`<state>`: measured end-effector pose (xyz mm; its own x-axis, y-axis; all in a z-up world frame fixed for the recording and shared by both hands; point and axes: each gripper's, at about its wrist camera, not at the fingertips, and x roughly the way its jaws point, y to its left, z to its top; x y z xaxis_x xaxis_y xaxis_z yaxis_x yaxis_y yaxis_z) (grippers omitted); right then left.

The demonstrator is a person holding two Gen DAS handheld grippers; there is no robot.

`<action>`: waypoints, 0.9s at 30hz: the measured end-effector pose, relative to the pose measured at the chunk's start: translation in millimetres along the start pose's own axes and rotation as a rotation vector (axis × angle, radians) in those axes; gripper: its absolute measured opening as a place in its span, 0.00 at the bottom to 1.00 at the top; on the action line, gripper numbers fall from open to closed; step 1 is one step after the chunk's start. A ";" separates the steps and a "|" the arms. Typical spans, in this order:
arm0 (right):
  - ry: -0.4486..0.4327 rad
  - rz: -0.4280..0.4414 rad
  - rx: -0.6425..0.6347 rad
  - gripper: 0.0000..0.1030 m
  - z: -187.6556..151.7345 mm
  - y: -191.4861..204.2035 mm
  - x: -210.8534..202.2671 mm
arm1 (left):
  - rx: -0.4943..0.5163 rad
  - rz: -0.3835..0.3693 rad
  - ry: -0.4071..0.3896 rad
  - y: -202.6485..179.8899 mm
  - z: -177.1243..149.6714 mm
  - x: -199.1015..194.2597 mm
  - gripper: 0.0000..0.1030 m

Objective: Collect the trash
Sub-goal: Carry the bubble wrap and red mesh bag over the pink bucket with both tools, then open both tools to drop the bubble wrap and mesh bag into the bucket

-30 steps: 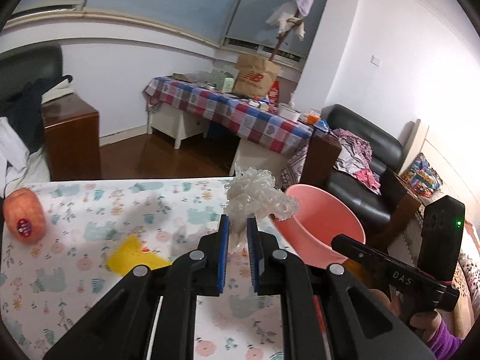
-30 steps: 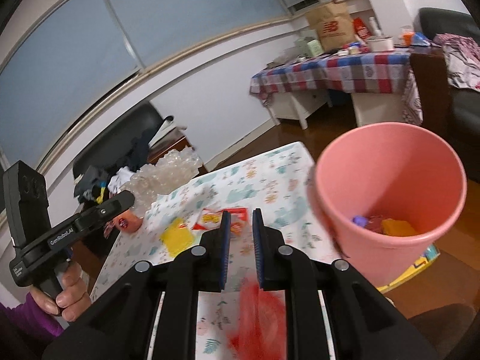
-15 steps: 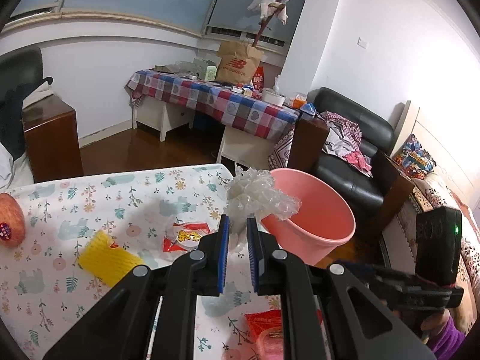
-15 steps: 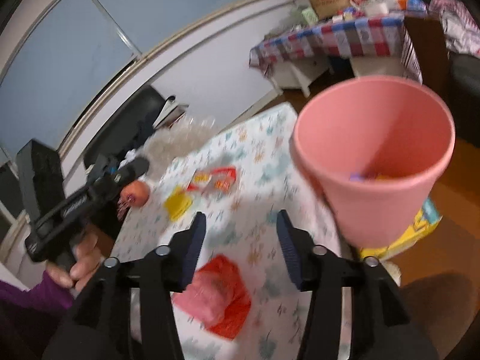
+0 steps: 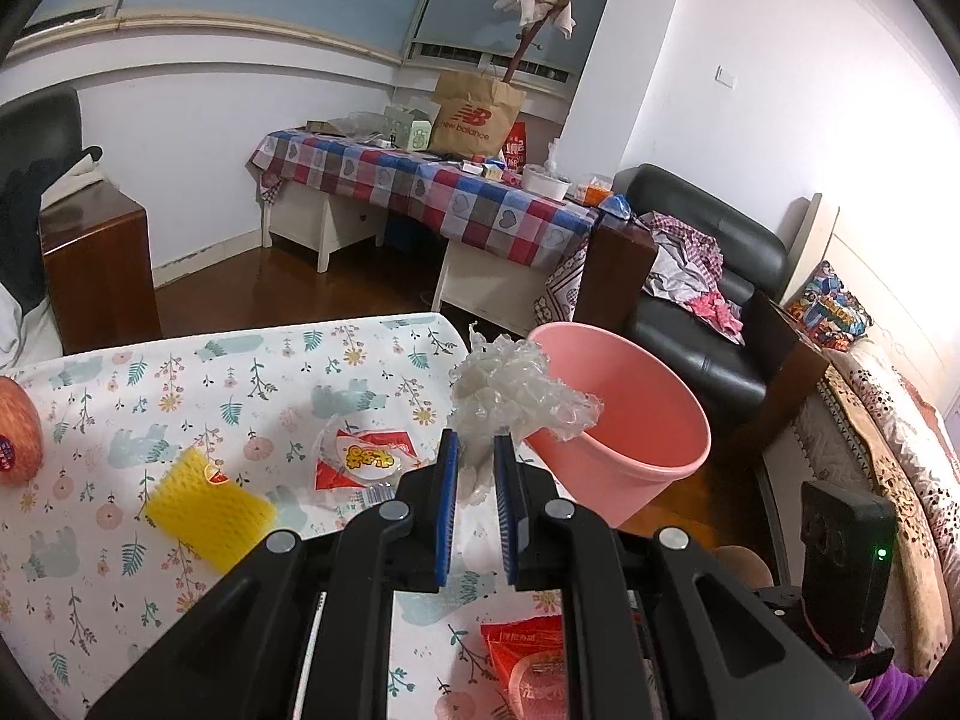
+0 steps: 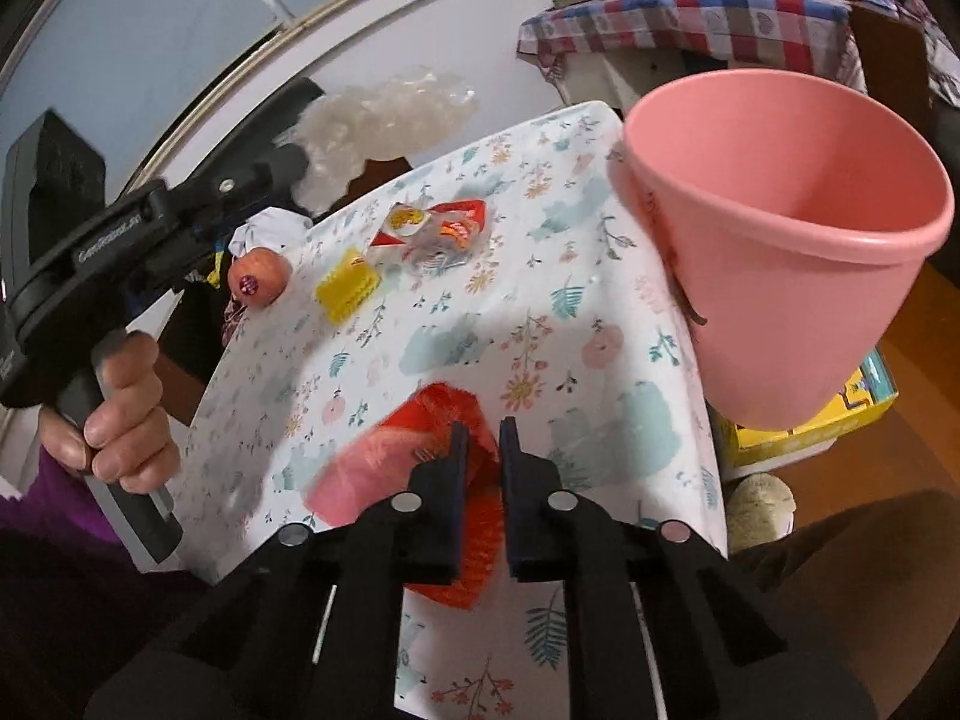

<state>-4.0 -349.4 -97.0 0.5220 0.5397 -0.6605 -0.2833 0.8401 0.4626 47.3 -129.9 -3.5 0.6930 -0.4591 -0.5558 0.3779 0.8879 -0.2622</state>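
My left gripper [image 5: 476,450] is shut on a crumpled clear plastic wrap [image 5: 510,387] and holds it above the table, next to the rim of the pink bin [image 5: 624,420]. The wrap also shows in the right wrist view [image 6: 384,120]. My right gripper [image 6: 480,435] is shut on a red mesh bag [image 6: 444,456] lying on the floral tablecloth [image 6: 480,300]. The pink bin [image 6: 798,240] stands at the table's right edge.
A red-and-white snack wrapper [image 5: 360,459], a yellow foam net [image 5: 207,501] and an apple [image 5: 15,432] lie on the table. Another red packet [image 5: 528,654] lies near my left gripper. A yellow box [image 6: 840,414] sits on the floor below the bin.
My right gripper opened half a second ago and has now shut on the red mesh bag. My left gripper has carried the plastic wrap closer to the bin.
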 end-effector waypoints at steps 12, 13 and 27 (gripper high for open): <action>-0.418 -0.283 0.048 0.08 39.0 -33.7 -73.7 | 0.090 -0.048 0.019 -37.6 4.7 26.9 0.11; -0.438 -0.316 0.055 0.08 41.6 -37.9 -76.6 | 0.101 -0.054 0.025 -43.8 5.6 31.9 0.11; -0.492 -0.498 0.116 0.08 58.5 -88.1 -69.7 | 0.183 -0.076 0.129 -102.7 11.2 100.8 0.11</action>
<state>31.6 -464.2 -57.1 0.8776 -0.0173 -0.4791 0.1571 0.9546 0.2532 85.2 -267.8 -23.8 0.5783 -0.5069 -0.6392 0.5391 0.8255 -0.1669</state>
